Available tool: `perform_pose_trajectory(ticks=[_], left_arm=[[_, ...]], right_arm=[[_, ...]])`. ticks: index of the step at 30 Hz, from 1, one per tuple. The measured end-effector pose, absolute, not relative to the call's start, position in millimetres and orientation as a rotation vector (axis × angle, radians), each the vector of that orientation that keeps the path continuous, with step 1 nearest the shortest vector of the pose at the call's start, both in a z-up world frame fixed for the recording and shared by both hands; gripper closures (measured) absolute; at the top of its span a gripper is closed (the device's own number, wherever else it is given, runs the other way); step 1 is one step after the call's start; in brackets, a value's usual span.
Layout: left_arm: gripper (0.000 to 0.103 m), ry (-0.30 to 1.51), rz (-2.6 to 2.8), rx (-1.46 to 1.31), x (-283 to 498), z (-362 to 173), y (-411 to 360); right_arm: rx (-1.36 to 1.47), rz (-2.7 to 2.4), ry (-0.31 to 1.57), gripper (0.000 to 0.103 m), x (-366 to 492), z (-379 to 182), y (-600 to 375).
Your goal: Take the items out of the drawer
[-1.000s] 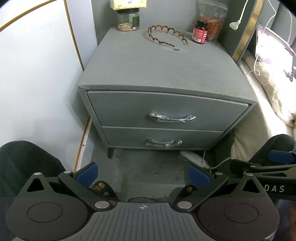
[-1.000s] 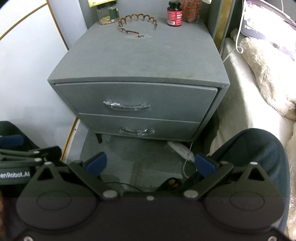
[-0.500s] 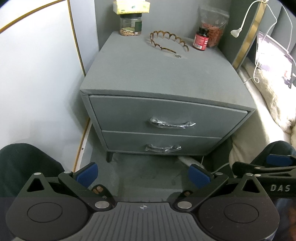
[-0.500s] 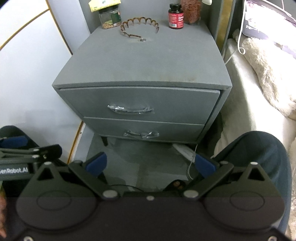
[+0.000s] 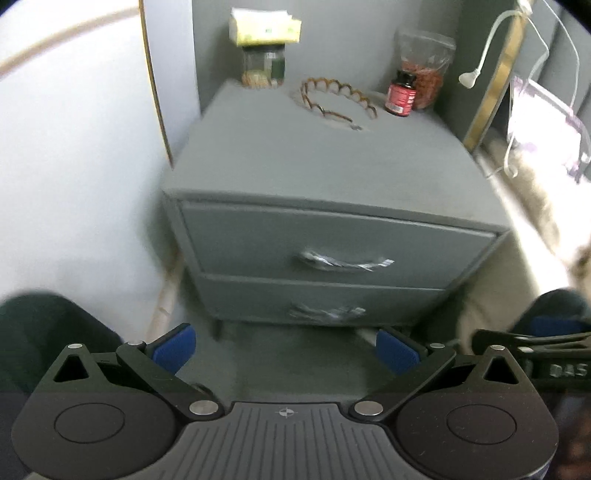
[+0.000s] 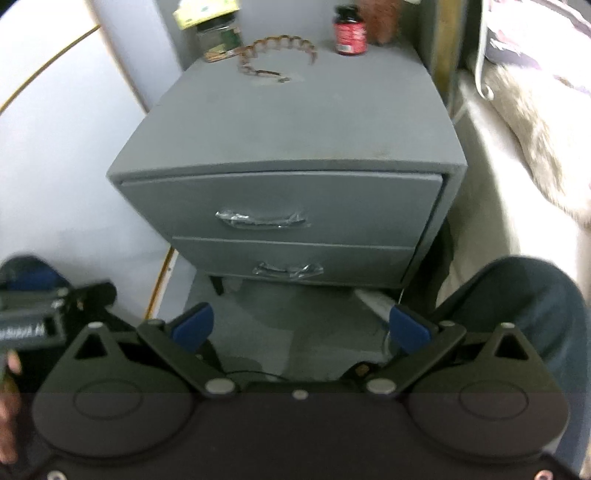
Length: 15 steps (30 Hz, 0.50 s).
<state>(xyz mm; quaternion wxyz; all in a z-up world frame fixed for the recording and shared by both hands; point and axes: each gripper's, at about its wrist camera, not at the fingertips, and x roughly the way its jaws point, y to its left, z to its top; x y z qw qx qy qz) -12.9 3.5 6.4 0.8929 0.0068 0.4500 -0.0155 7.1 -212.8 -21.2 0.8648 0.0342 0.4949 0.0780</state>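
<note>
My left gripper (image 5: 284,349) has its blue-padded jaws spread wide with nothing between them, and my right gripper (image 6: 301,328) is the same, parted and empty; each shows at the edge of the other's view, low over the floor in front of the nightstand (image 5: 325,162). Compared with a second ago I have drawn both back and up: the cabinet sits smaller and further off in both views, more of its top is showing, and the frames are smeared with motion. I read that as still lining up, not reaching, so the task has not really begun. Both drawers are fully shut: the top drawer (image 6: 284,206) with its plastic-wrapped handle (image 6: 260,219), and the lower drawer (image 6: 295,258) beneath it, close to the floor. Whatever I am meant to take out is hidden inside, so one handle has to be pulled first; the wrap may make it slippery. On top, at the back, stand a glass jar (image 5: 264,70) with a yellow box (image 5: 264,26) on it, a brown scalloped headband (image 5: 334,98), a red-labelled bottle (image 5: 400,94) and a pouch (image 5: 424,66), all well apart from the drawer fronts. A knee (image 6: 517,295) sits on the right, the bed (image 6: 495,155) hard against the cabinet, the wall on the left, so side room is tight.
</note>
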Motion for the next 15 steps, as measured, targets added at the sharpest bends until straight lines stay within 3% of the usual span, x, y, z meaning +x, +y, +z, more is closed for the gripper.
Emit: perform_pose_trajectory(ticks=[10, 15], left_arm=[[0.000, 0.947, -0.086, -0.066, -9, 11, 13], [0.000, 0.965, -0.052, -0.038, -8, 7, 11]], right_arm=[[0.069, 0.177, 0.924, 0.000, 3, -1, -216], [0.083, 0.180, 0.988, 0.005, 6, -11, -217]])
